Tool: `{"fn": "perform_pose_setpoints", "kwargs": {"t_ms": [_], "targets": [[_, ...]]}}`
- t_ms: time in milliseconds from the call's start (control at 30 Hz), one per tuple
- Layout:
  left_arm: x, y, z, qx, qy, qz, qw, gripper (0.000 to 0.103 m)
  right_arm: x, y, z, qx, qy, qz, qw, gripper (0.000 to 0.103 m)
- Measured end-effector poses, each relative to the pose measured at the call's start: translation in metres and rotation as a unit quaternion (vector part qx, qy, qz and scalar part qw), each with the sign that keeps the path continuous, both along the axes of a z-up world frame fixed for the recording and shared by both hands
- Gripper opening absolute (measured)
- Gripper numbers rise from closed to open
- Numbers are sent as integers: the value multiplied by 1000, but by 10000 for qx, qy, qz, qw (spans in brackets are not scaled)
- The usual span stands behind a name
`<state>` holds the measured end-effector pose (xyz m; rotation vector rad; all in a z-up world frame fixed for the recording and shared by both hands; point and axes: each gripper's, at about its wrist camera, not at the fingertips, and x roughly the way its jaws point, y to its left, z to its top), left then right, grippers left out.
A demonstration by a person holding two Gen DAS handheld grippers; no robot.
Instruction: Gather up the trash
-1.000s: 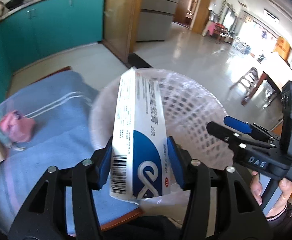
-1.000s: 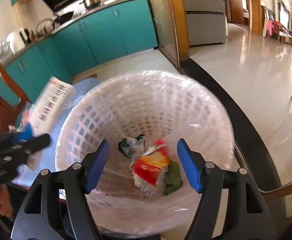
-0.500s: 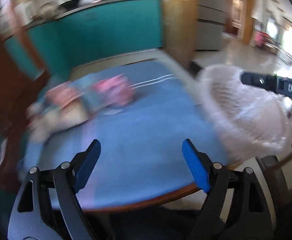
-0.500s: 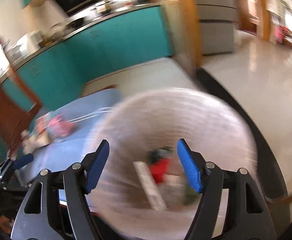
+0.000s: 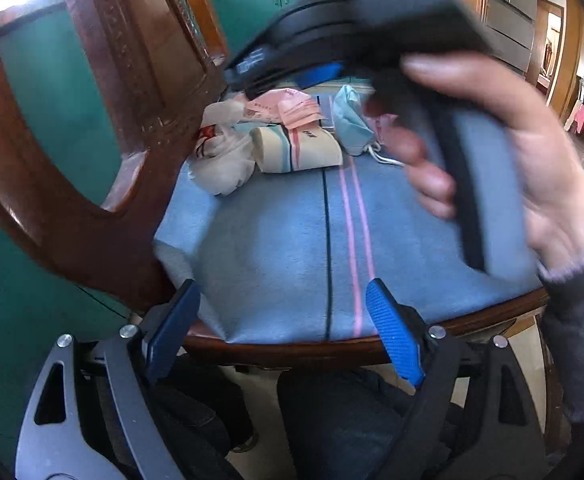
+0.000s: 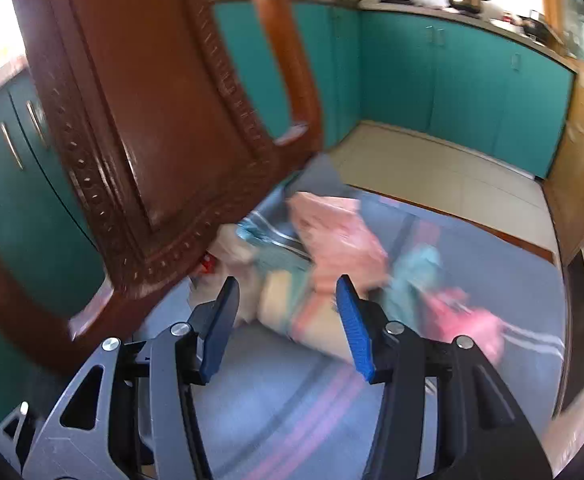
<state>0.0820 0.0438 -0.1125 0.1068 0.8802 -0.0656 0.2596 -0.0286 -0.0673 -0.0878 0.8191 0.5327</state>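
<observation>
A pile of trash lies at the back of the chair seat: a cream striped roll (image 5: 296, 150), pink paper (image 5: 292, 109), a light blue mask (image 5: 350, 120) and white crumpled plastic (image 5: 221, 160). My left gripper (image 5: 283, 328) is open and empty at the seat's front edge. My right gripper (image 6: 285, 322) is open and empty, just short of the pile: the roll (image 6: 292, 304), the pink paper (image 6: 332, 232). It also shows in the left wrist view (image 5: 292, 76), held over the pile. The basket is out of view.
The blue striped towel (image 5: 292, 240) covers the seat. The carved wooden chair back (image 5: 91, 120) rises at the left, close to the pile; it also shows in the right wrist view (image 6: 151, 140). Teal cabinets (image 6: 452, 80) stand behind.
The left gripper let go of the medicine box into the basket and swung left to the chair seat. The right gripper left the basket and moved over the trash pile.
</observation>
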Motion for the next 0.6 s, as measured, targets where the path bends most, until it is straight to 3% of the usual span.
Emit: {"fn": "perform_pose_setpoints", "kwargs": {"t_ms": [233,300,467,600], "targets": [[-3,5,-2,-105,39,-115,9999,85,32,39,-22,-185,334,205,9991,51],[-3,5,-3,-112,62,-124,9998,85,31,44,-26,-213,379,330,9985,44],[-3,5,-3,-165,64,-122,9998,85,22,54,-35,-243,540,588,9965,10],[-4,2,-2,-185,96,-136,9997,85,5,48,-28,-189,374,655,9970,5]]}}
